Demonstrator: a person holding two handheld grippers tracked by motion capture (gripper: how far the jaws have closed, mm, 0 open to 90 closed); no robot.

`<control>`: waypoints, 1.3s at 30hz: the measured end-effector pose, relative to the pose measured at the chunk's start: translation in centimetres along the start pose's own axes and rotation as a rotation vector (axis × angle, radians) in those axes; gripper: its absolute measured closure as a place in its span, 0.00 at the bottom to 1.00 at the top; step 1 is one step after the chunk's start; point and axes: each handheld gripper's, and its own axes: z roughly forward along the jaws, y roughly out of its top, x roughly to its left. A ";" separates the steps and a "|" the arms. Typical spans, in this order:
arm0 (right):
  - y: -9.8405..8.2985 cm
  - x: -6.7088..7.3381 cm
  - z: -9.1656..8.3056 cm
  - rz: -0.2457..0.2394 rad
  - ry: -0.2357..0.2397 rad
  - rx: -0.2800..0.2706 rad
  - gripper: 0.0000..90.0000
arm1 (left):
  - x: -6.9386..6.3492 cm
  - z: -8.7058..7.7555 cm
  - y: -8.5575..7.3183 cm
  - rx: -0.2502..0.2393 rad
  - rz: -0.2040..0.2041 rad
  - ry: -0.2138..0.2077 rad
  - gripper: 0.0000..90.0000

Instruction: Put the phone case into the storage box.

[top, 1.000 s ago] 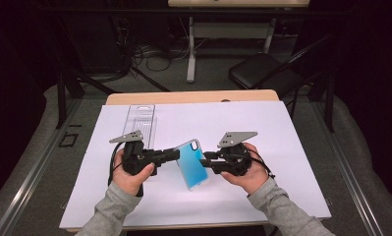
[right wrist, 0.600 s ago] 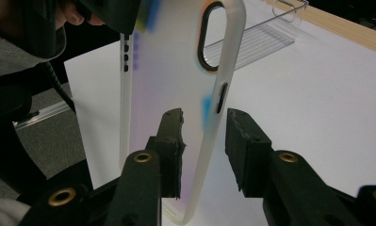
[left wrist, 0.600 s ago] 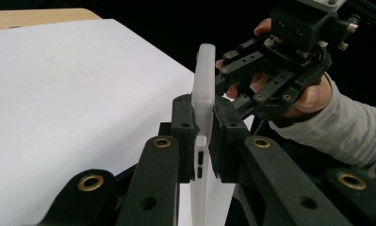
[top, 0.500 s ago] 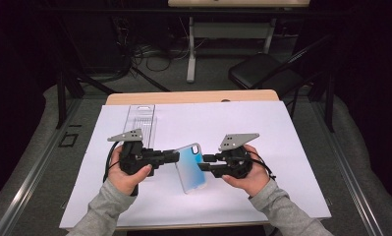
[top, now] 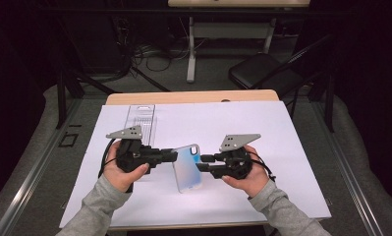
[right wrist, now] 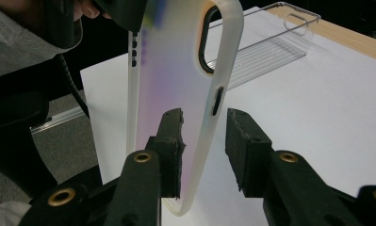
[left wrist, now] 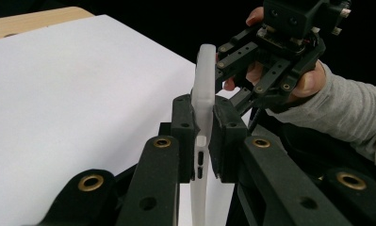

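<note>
Your left gripper (left wrist: 202, 136) is clamped on one long edge of the phone case (top: 187, 167), holding it on edge above the white sheet (top: 292, 147) between your hands, while your right gripper (right wrist: 202, 146) straddles the opposite edge with a gap at one pad, not yet pinching. This looks like a handover: close the right squarely before the left lets go. The case's long axis runs away from you, camera cutout (right wrist: 209, 40) at the far end.

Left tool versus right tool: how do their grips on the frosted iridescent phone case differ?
The left tool is clamped on the translucent frosted phone case, pads flat against both faces; the right tool straddles the opposite edge with a gap beside one pad. The left jaws stand narrower than the right. Both are black and hand-held.
</note>
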 end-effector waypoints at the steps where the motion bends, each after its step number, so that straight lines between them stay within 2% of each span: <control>1: 0.0 0.0 0.0 -0.001 0.001 -0.001 0.75 | 0.0 0.0 0.1 0.002 0.001 0.000 0.91; 7: 0.0 -0.1 0.0 -0.002 0.003 -0.003 0.75 | 0.1 -0.3 0.7 0.015 0.018 0.001 0.91; 16: 0.2 -0.2 0.2 0.007 0.038 -0.022 0.75 | 0.1 -0.2 0.9 0.018 0.026 -0.040 0.91; 24: 0.1 -0.2 0.2 0.008 0.066 -0.006 0.85 | 0.0 0.0 0.9 0.027 0.033 -0.055 0.91; 34: 0.1 -0.6 0.2 0.028 0.087 -0.005 0.90 | 0.1 0.0 0.8 0.025 0.032 -0.054 0.91; 39: 0.1 -0.7 0.2 0.061 0.103 -0.009 0.91 | 0.1 0.0 0.8 0.026 0.039 -0.040 0.90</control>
